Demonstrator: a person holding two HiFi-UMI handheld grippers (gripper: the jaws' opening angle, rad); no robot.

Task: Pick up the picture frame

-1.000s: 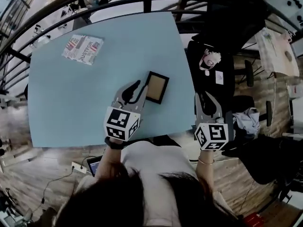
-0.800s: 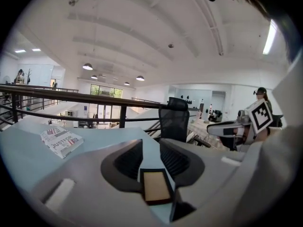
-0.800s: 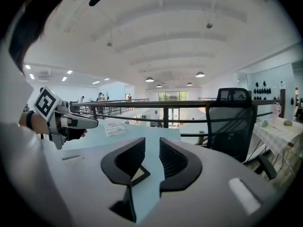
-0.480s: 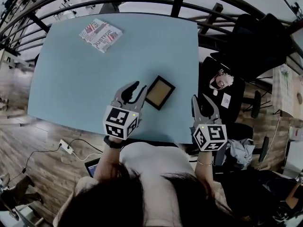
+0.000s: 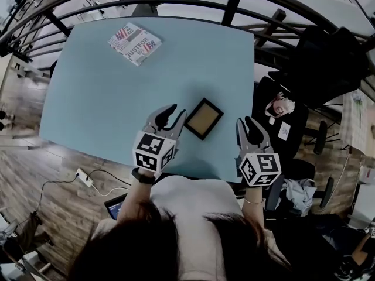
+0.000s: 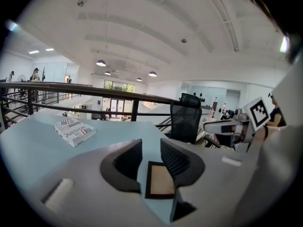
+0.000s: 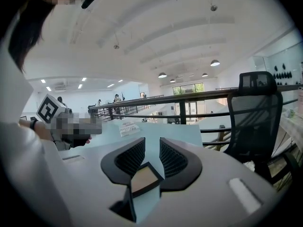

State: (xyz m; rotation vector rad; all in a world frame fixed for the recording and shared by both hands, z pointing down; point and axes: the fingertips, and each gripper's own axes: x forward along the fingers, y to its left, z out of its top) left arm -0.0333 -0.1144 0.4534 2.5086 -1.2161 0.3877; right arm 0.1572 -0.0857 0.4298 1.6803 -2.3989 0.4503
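- Far to the left of the picture frame (image 5: 204, 119), and beyond it, a printed packet (image 5: 134, 43) lies flat on the pale blue counter (image 5: 88, 98). It has no part in this job.
- Just left of the frame, my left tongs (image 5: 174, 115) hang low over the counter, released, jaws standing apart with nothing between them. In the left gripper view the frame lies just ahead of the gap, and the right-hand jaw overlaps its right edge. Whether that jaw brushes the frame I cannot tell.
- Between my two tongs, the frame itself lies flat and face up, a dark border round a tan middle. It is turned corner-on to me, near the counter's front edge.
- Right of the frame, my right tongs (image 5: 246, 124) sit at about the counter's right edge, apart from the frame. Their jaws have just been opening and stand released, empty. The frame shows through the gap, farther off.
- Well right of the frame, off the counter, stands a black office chair (image 5: 328, 57).
- As I judge it, this is the approach, with the frame not yet lifted. A flat frame gives little to bite, so the next move calls for setting the left tongs across one border. The right tongs may need to steady the far side before I close and lift it level.
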